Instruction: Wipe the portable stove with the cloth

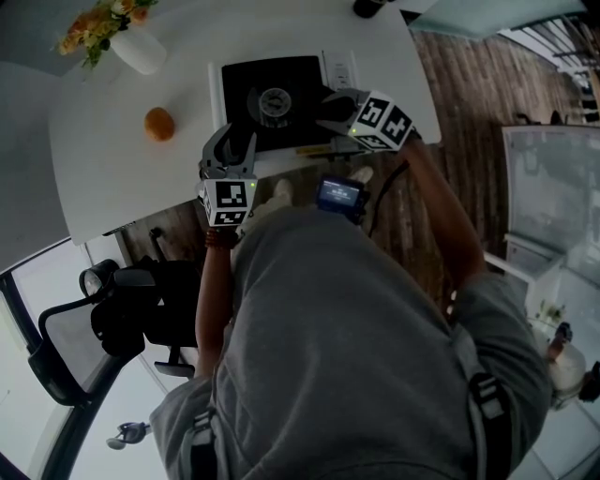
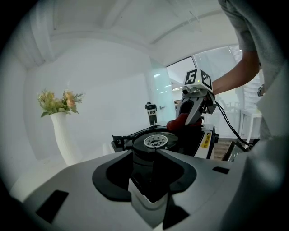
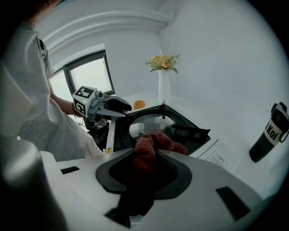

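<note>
The left hand-held gripper (image 1: 234, 141) hovered at the stove's (image 1: 239, 84) 7 o'clock corner. Its jaws stood apart with nothing between them, and they pointed toward the burner (image 1: 275, 101). The right hand-held gripper (image 1: 328, 105) was clamped on the red cloth (image 3: 146, 158). The bunched cloth bulged out past the jaw tips and lay against the black stove top at the burner's 3 o'clock side. The stove sat on the white table (image 1: 112, 159). At the stove's 10 o'clock a white vase (image 1: 139, 49) held yellow and orange flowers (image 1: 98, 23), and an orange (image 1: 159, 124) lay at its 9 o'clock. A black bottle (image 3: 271, 133) stood beyond the stove; its contents could not be seen.
</note>
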Tool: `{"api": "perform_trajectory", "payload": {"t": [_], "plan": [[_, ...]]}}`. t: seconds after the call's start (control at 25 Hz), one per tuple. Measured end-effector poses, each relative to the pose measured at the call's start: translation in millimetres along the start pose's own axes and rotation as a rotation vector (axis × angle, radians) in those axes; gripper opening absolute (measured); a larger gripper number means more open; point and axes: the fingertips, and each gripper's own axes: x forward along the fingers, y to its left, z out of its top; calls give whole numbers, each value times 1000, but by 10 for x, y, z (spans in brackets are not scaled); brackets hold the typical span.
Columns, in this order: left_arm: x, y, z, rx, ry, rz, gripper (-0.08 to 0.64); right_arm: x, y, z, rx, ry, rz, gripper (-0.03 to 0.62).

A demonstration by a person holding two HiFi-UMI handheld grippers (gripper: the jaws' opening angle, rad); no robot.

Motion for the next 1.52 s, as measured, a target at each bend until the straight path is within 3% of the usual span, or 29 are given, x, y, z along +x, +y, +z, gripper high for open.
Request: {"api": "perform_trajectory", "payload": {"t": [0.2,0.32,0.48,0.64,0.72,0.84,0.96,1.24,1.4,1.52], "plan": [[-24,-8,28,-37,-14,-33,173,-69,59,-39,-74,6,25,109],[-69,-2,64,-91,-51,-95,173,-172,80,-11,-171,11,-27,112],[-237,55,126,-146,-142,-128,184,-473,115,199,-186,-86,-146,117],[-390,106,65,-223,-192,-175,189,-544,476,394,-205,-162,-138,117],[-404,115,4,-250,-197,-203,190,-371,694,318,-270,-87,-109,117],[-363,34,-28,-182,-143,-254,200,-93,788,108,-344,66,-119,117],[-314,-89,-63,-158,-81,-307,212,7,782,84,-326,115,-118,117],[-261,-204,-162,-56,-19,-318,219,204,803,100,-340,264,-109,115],[-287,-190,-143,-98,-37,-366,219,357,850,237,-354,262,-78,117],[-300,-195,-126,-121,-37,-396,222,472,890,364,-304,234,-28,117]]}}
